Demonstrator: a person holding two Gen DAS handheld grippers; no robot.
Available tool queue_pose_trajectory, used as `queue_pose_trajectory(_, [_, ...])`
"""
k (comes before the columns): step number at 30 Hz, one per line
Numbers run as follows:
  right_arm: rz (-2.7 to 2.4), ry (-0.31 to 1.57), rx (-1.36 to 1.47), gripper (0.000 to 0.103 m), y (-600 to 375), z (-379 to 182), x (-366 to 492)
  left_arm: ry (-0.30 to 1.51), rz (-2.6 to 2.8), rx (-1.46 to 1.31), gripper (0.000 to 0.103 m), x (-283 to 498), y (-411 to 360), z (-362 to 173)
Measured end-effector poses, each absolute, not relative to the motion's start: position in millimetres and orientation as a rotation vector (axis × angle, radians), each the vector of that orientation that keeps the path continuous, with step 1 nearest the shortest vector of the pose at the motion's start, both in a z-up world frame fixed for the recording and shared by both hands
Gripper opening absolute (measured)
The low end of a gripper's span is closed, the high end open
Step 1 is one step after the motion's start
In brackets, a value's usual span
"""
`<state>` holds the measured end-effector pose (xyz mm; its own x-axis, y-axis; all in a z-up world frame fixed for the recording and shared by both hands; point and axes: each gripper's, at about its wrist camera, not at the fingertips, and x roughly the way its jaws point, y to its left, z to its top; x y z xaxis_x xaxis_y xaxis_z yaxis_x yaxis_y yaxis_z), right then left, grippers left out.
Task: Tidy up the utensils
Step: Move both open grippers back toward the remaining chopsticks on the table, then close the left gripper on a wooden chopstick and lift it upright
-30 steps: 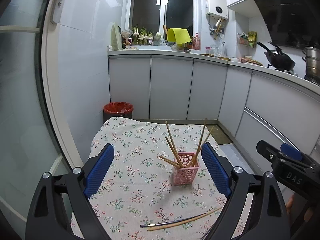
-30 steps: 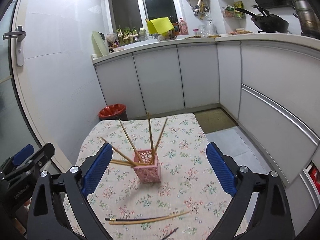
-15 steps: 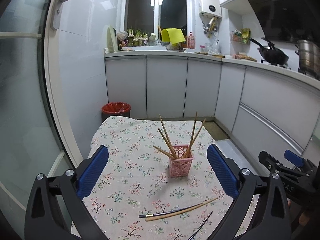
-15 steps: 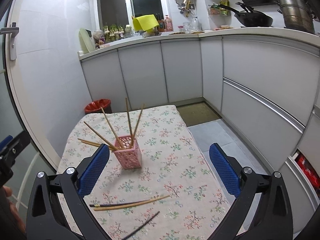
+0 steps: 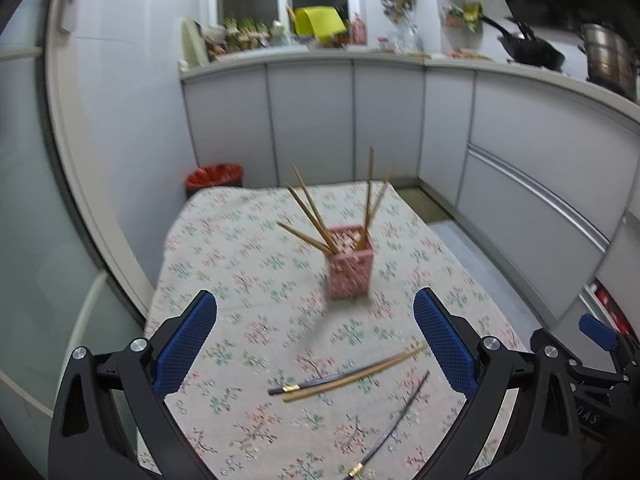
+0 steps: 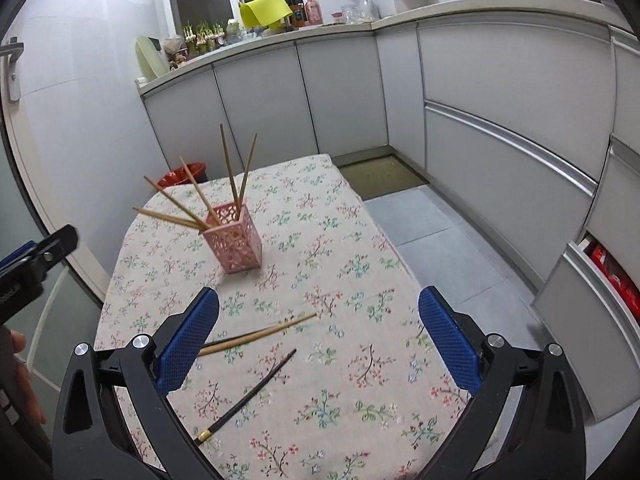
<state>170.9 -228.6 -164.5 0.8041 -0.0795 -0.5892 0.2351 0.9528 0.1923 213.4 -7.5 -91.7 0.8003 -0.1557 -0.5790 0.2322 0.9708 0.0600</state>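
A pink lattice utensil holder stands mid-table with several wooden chopsticks leaning out of it; it also shows in the right wrist view. A dark chopstick and a wooden chopstick lie side by side on the floral tablecloth, and another dark chopstick lies nearer. In the right wrist view the wooden one and a dark one show. My left gripper and right gripper are open, empty, above the table's near side.
A red bin stands beyond the table's far left corner. Grey kitchen cabinets run along the back and right. A glass door is at the left. The other gripper shows at the edges.
Both grippers have drawn back and tilted down, so the loose chopsticks on the cloth have come further into view. Nothing was grasped or moved.
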Motion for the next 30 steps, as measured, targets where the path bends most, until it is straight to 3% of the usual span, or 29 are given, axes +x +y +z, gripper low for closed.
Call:
queue_pose_trajectory(11, [-0.139,0.838,0.395,0.096,-254.3,-225.4,159.5,1.183,-0.574,0.218,0.096,290.9,-63.5,-176.6])
queue_pose_trajectory(19, [-0.093,0.936,0.455,0.096,-265.6,-272.3,148.1,1.254,-0.678,0.544,0.093,309.3,-142.8,-223.3])
queue_pose_trajectory(22, [-0.095,0.920,0.466,0.096,-267.6,-272.1,149.5,1.291,-0.698,0.657,0.076,321.7,-168.7,-244.0])
queue_pose_trajectory(24, [-0.090,0.929,0.480,0.096,-269.8,-274.6,151.7,1.361,-0.735,0.676,0.049,330.1,-180.5,-257.3])
queue_pose_trajectory(25, [-0.090,0.935,0.488,0.096,-271.1,-276.4,152.4,1.388,-0.739,0.687,0.043,334.0,-184.9,-263.3])
queue_pose_trajectory(30, [-0.095,0.956,0.485,0.096,-274.2,-283.5,160.0,1.436,-0.727,0.752,0.037,351.6,-198.5,-281.9])
